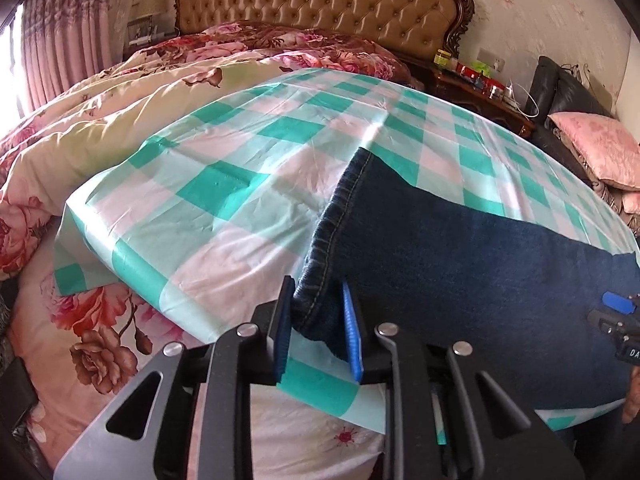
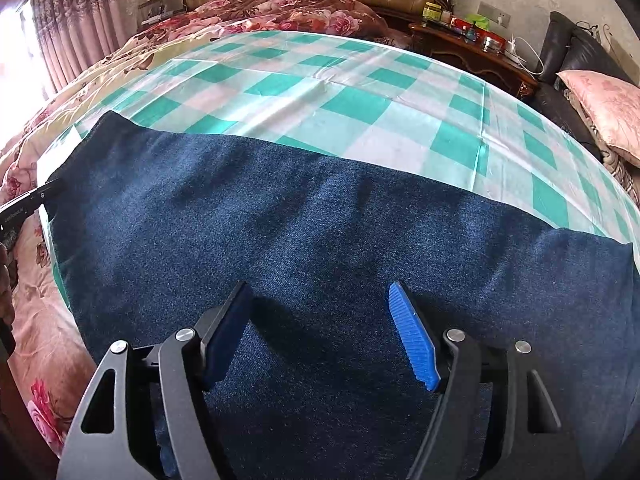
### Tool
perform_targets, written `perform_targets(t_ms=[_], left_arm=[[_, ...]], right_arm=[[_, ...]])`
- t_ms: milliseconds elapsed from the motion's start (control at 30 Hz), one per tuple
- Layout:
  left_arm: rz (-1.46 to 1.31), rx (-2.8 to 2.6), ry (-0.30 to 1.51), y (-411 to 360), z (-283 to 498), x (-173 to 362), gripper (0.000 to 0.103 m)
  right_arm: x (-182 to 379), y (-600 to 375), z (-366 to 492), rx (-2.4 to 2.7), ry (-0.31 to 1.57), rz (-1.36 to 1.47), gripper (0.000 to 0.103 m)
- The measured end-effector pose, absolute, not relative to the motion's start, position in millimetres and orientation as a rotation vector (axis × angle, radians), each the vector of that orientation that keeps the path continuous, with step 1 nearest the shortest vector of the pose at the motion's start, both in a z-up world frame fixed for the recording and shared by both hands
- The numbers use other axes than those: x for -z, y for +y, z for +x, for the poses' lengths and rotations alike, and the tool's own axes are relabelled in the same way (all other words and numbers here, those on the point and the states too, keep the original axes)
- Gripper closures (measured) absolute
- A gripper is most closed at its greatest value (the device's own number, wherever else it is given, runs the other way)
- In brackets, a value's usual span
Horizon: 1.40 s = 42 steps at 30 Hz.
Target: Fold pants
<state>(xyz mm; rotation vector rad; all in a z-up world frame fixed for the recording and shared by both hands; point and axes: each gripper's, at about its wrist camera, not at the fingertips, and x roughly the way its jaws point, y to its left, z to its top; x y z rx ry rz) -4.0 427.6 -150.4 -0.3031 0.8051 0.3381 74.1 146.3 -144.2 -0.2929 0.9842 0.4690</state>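
**Dark jeans laid out on a checked sheet, hem corner pinched**

While the bed is mostly covered by a green-and-white checked sheet (image 2: 360,92), a pink floral quilt (image 1: 80,128) is bunched up along the left of the frame, so the surface isn't exactly tidy. A tufted tan headboard (image 1: 320,0) is seen top centre, pink curtains (image 1: 60,32) at upper left with bright daylight coming in, and a cluttered dark wooden nightstand (image 2: 472,52) at upper right, next to a black leather seat with a pink pillow (image 2: 608,108) on it.

The pants (image 2: 320,220) are spread flat across the lower half of the right wrist view, reaching from left edge to right edge. In the left wrist view, the stitched hem corner at lower centre is pinched by the left gripper (image 1: 316,316), jaws narrowed onto the denim. The right gripper (image 2: 320,320) is held over the fabric with jaws spread wide, nothing clamped between them.
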Motion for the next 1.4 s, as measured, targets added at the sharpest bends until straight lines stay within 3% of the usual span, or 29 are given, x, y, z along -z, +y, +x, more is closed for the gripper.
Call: perform_targets(t_ms=[200, 233, 300, 467, 633, 767, 833, 867, 967, 1033, 1067, 1100, 1300, 1400], left_arm=[[-0.327, -0.342, 0.806, 428, -5, 150, 0.081], [-0.330, -0.342, 0.805, 428, -5, 150, 0.081], [-0.342, -0.341, 0.803, 429, -6, 149, 0.081], [-0.366, -0.334, 0.799, 431, -7, 148, 0.081], [-0.387, -0.332, 0.799, 432, -7, 148, 0.081], [-0.402, -0.338, 0.798, 434, -9, 150, 0.068], [-0.378, -0.344, 0.813, 432, -6, 151, 0.069], [-0.363, -0.351, 0.823, 430, -4, 150, 0.076], [-0.373, -0.341, 0.833, 430, -1, 147, 0.082], [-0.369, -0.321, 0.807, 426, -2, 135, 0.094], [-0.358, -0.318, 0.789, 421, -4, 126, 0.094], [-0.319, -0.325, 0.774, 412, -4, 114, 0.094], [-0.064, -0.315, 0.700, 333, 1, 51, 0.094], [0.120, -0.264, 0.659, 254, 5, 30, 0.094]], right_arm=[[144, 146, 75, -0.472, 0.979, -0.290, 0.035], [143, 145, 75, -0.472, 0.977, -0.286, 0.037], [140, 140, 80, -0.460, 0.967, -0.257, 0.051], [138, 129, 107, -0.393, 0.991, -0.205, 0.063], [142, 135, 113, -0.368, 0.968, -0.251, 0.063], [143, 134, 111, -0.370, 0.954, -0.252, 0.062], [143, 134, 112, -0.370, 0.954, -0.251, 0.062], [143, 134, 112, -0.371, 0.955, -0.249, 0.062], [141, 127, 114, -0.411, 0.979, -0.199, 0.057], [137, 117, 116, -0.440, 1.002, -0.133, 0.039], [133, 108, 115, -0.435, 1.001, -0.094, 0.024], [129, 102, 115, -0.429, 1.000, -0.075, 0.021], [112, 53, 117, -0.408, 1.037, 0.068, 0.021], [102, 23, 117, -0.387, 1.031, 0.149, 0.020]])
